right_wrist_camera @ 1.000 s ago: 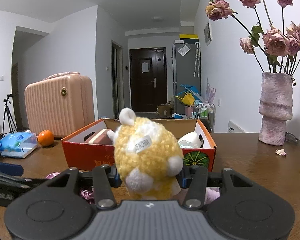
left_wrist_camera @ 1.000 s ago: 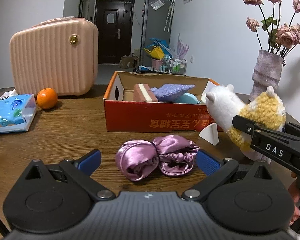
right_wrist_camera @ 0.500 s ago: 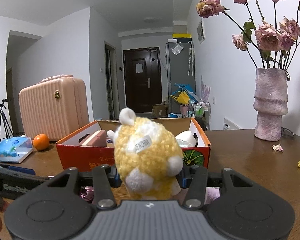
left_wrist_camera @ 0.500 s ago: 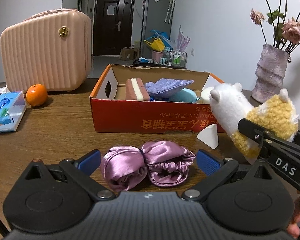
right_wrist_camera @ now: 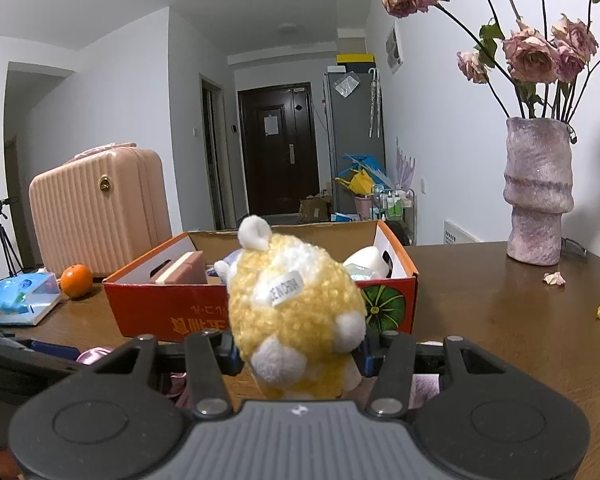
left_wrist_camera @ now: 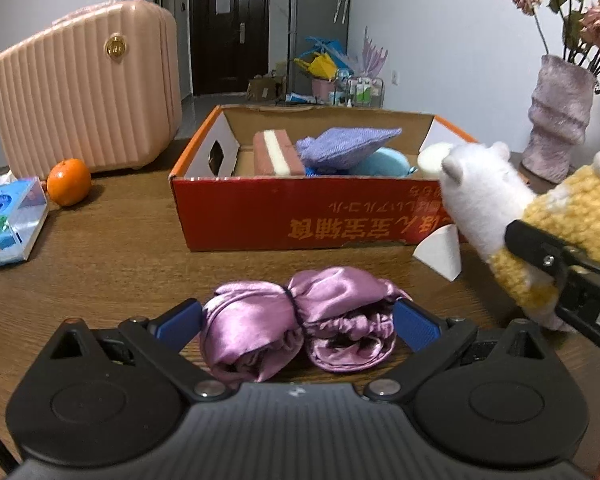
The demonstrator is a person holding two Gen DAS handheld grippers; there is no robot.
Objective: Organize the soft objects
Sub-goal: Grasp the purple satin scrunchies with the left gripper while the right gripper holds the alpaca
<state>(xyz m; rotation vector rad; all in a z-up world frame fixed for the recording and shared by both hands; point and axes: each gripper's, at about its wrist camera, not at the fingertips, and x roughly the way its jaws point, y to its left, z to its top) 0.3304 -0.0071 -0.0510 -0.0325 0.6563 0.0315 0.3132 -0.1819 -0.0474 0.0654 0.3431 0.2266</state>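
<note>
Gripping the yellow-and-white plush toy [right_wrist_camera: 296, 312] between clenched jaws, the right gripper [right_wrist_camera: 296, 354] holds it off the tabletop [right_wrist_camera: 500, 320], just in front of the red cardboard box [right_wrist_camera: 172, 312] and near the box's right front corner. Left gripper [left_wrist_camera: 298, 322]: jaws spread wide on either side of the purple satin bundle [left_wrist_camera: 300, 326], which lies on the tabletop in front of the box; blue pads [left_wrist_camera: 414, 326] stand beside the fabric, whether touching it cannot be told, no squeeze visible. Inside the box: pink-and-cream sponge block [left_wrist_camera: 276, 152], lavender cloth [left_wrist_camera: 344, 146], a pale blue item [left_wrist_camera: 384, 162]. White cone-shaped piece [left_wrist_camera: 440, 250] sits against the box's front wall. Left of the box: orange [left_wrist_camera: 69, 182], tissue pack [left_wrist_camera: 10, 220], pink suitcase [left_wrist_camera: 84, 88]. Right of the box: vase [right_wrist_camera: 538, 190] with dried roses.
</note>
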